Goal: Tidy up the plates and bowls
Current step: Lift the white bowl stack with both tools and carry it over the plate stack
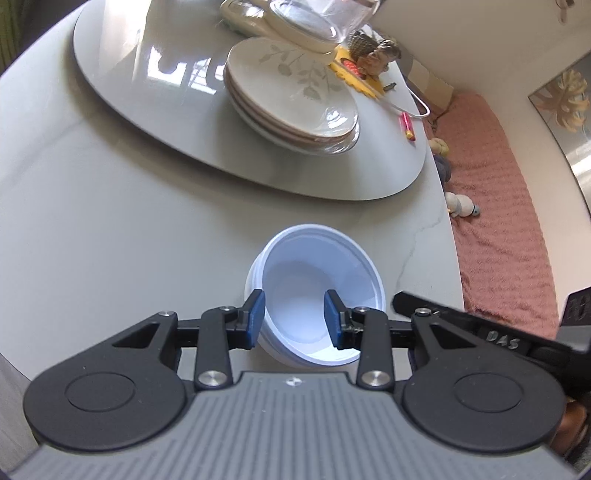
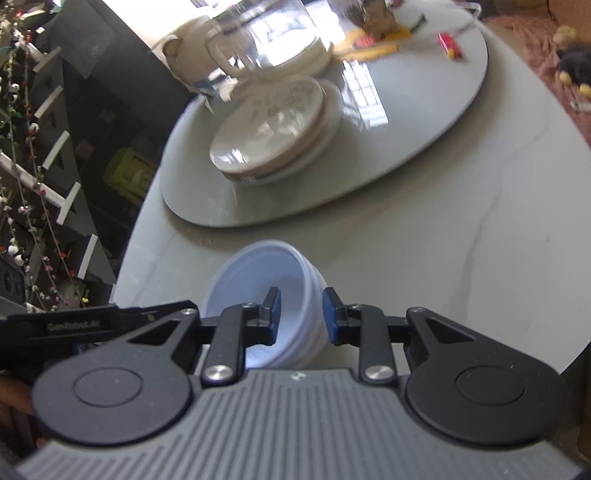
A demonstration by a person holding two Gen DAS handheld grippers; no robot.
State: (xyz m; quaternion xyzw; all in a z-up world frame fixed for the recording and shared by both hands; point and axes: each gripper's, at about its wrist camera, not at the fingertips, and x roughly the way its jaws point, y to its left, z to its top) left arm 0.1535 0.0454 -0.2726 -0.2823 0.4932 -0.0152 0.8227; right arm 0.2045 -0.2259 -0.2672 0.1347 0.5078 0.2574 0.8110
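Both your left tool [image 1: 293, 319] and right tool [image 2: 300, 316] straddle the bowl [image 1: 314, 291] rim ungripped at lower centre; closing unevenly could tip it.

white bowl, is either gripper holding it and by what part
Left gripper straddles the white bowl's side wall, pads clear: no hold. Right gripper straddles the other side; grip cannot be told.

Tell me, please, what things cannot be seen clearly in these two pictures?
- Right wrist view: whether the right tongs press the wall of the white bowls; the pads hide the contact.
- Both views: the near rim and base of the bowls, behind each tool's grey body.
- Right wrist view: how many bowls are nested; blurred.
- Left wrist view: the glass jug, cut off by the top edge.
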